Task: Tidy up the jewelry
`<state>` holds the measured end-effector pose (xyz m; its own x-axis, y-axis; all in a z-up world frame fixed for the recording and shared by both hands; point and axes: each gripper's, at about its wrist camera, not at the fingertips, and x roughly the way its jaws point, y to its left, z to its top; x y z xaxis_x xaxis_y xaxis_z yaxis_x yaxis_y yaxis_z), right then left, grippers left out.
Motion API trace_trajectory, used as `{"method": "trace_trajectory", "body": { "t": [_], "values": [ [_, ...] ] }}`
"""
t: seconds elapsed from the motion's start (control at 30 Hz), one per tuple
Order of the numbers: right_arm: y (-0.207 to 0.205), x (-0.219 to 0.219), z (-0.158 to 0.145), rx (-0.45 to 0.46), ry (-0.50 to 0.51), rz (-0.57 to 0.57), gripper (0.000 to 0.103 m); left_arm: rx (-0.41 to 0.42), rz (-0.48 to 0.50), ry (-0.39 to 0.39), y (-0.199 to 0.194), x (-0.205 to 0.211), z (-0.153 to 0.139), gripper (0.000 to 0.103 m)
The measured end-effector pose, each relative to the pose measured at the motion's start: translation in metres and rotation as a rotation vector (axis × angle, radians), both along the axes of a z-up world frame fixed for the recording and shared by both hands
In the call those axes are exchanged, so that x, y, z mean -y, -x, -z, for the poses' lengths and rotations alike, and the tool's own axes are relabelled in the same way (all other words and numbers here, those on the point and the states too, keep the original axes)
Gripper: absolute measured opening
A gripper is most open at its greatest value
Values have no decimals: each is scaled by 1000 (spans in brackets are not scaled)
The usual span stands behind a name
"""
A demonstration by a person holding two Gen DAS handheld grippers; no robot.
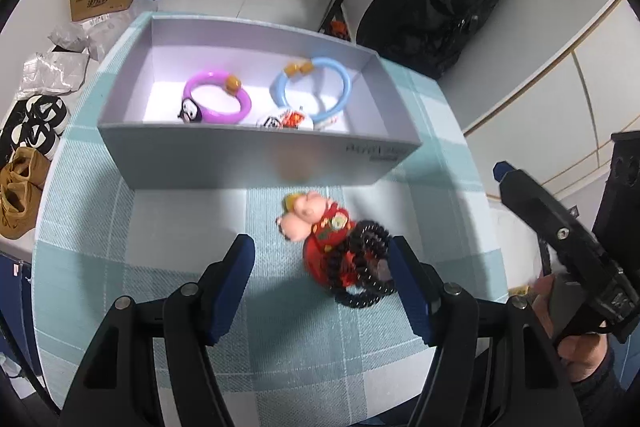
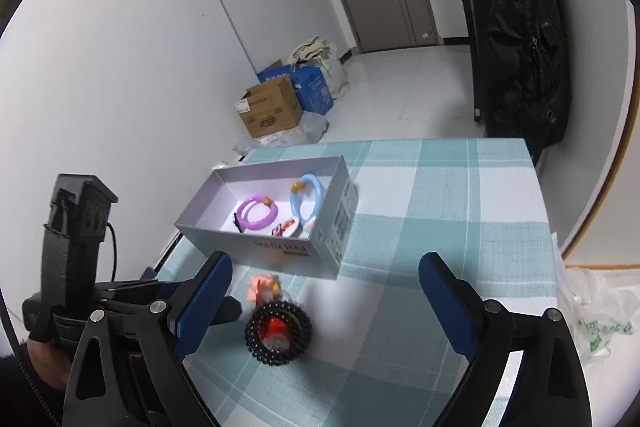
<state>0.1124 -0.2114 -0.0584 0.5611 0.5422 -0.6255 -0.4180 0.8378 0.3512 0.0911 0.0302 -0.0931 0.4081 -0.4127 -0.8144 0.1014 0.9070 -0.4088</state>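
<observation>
A black bead bracelet lies coiled on the checked tablecloth, over a small doll in red with a pink head. My left gripper is open around them, and the bracelet lies close against its right finger. In the right wrist view the bracelet and doll lie between the wide-open fingers of my right gripper, nearer the left one. Behind them an open grey box holds a purple bangle, a blue bangle and two small charms.
The table's far edge runs just behind the box. A black bag hangs at the back right. Cardboard boxes and shoes sit on the floor. A plastic bag lies off the table's right edge.
</observation>
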Motion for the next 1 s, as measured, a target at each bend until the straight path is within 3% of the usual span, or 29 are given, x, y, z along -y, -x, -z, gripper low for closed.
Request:
{"method": "trace_trajectory", "body": {
  "t": [0.37,0.6,0.73,1.0],
  "values": [
    [-3,-24,26,-134,-7,-126,95,-16,-9,22,15,-25,5,64],
    [-7,-47,41,-179,12,-175,93,28,-84,51,22,-52,-7,64],
    [-8,-61,45,-169,37,-216,83,37,-137,87,17,-60,-8,64],
    [-11,-90,55,-121,166,-273,57,7,-141,130,7,-62,-1,64]
  ]
}}
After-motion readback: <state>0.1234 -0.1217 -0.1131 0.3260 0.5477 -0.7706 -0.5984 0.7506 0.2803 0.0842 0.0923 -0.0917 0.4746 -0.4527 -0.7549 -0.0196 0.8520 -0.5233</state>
